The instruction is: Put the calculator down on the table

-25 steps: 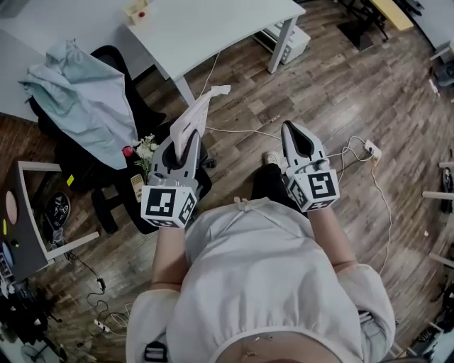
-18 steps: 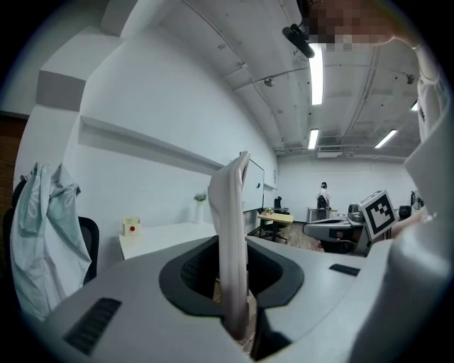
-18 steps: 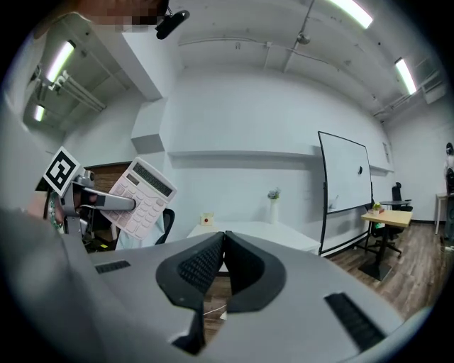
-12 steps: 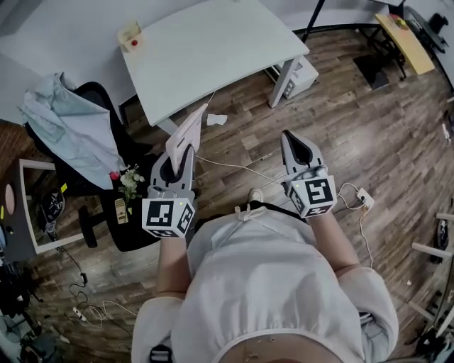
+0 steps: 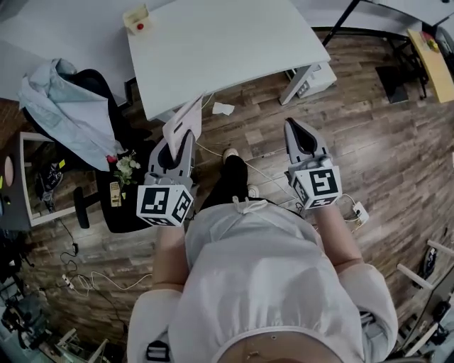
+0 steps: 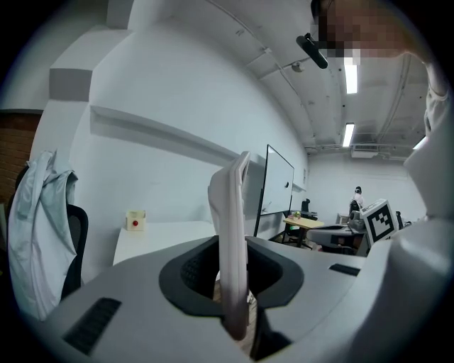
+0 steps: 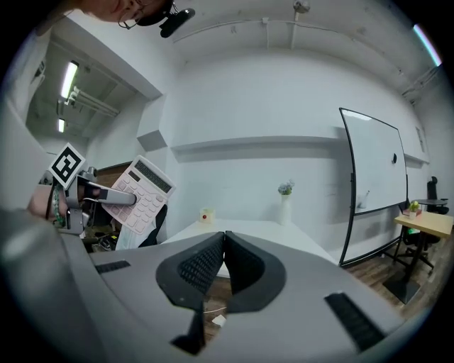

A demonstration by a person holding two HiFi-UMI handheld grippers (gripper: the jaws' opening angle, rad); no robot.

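A pale pink calculator [image 5: 183, 126] stands on edge between the jaws of my left gripper [image 5: 176, 150], which is shut on it. In the left gripper view the calculator [image 6: 231, 241] shows edge-on, rising out of the jaws. From the right gripper view its keypad face [image 7: 142, 195] shows at the left. My right gripper [image 5: 303, 142] is shut with nothing in it; its pads [image 7: 224, 259] meet. The white table [image 5: 220, 42] lies just ahead of both grippers, a little beyond the calculator's tip.
A small cream box [image 5: 137, 18] with a red dot sits at the table's far left corner. A black chair with a pale jacket [image 5: 67, 106] stands at the left, with flowers [image 5: 124, 166] beside it. Cables [image 5: 262, 166] and a crumpled paper [image 5: 223, 108] lie on the wood floor.
The person has walked toward the white table; both grippers came closer to its near edge. The calculator stays gripped in the left gripper and the right stays shut.
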